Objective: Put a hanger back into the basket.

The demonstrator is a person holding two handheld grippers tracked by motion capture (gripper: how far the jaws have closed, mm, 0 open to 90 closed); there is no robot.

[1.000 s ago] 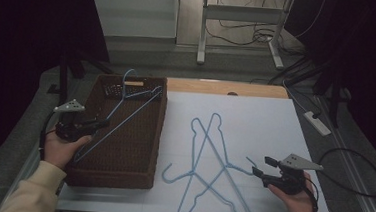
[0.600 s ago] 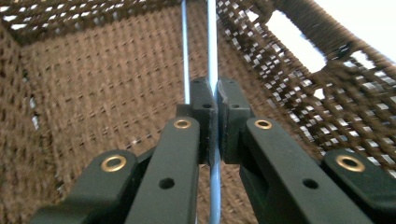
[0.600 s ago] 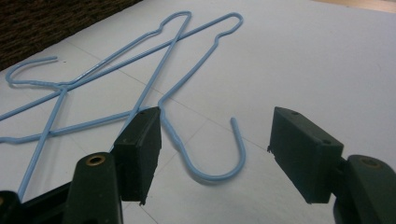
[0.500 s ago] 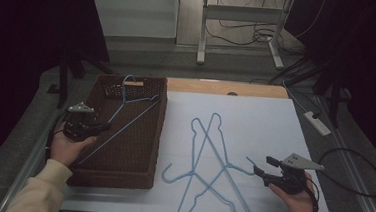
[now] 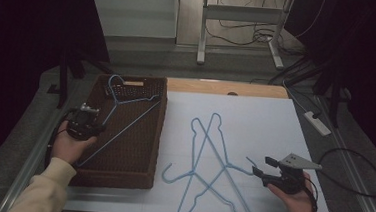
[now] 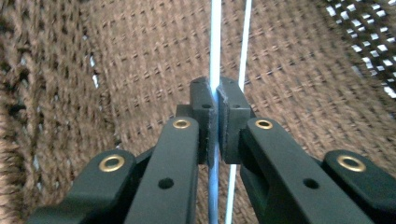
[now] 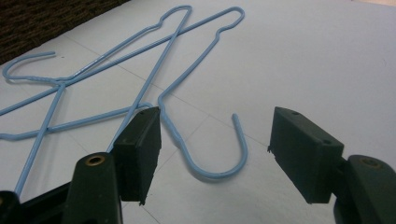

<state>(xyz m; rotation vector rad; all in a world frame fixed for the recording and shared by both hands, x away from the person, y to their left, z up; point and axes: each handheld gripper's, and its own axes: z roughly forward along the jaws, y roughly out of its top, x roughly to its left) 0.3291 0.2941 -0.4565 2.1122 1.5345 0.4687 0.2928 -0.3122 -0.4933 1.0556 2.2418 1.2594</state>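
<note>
A blue wire hanger (image 5: 135,121) lies slanted inside the brown wicker basket (image 5: 115,180) at the left. My left gripper (image 5: 90,123) is shut on one of its wires (image 6: 215,42), and a second wire (image 6: 245,42) runs just beside the pads. Two more blue hangers (image 5: 209,137) lie crossed on the white sheet (image 5: 255,120). My right gripper (image 5: 261,167) is low over the sheet with its jaws wide open. The hook (image 7: 219,173) of one crossed hanger lies between its pads (image 7: 140,140) without touching them.
The basket's woven floor (image 6: 116,70) is right under the left jaws. A white power strip (image 5: 317,122) and cables lie off the sheet at the right. Table legs (image 5: 201,32) stand behind the table. The far right part of the sheet is bare.
My left hand has sunk and shifted slightly right, bringing the hanger lower into the basket. The right hand and the crossed hangers have not moved.
</note>
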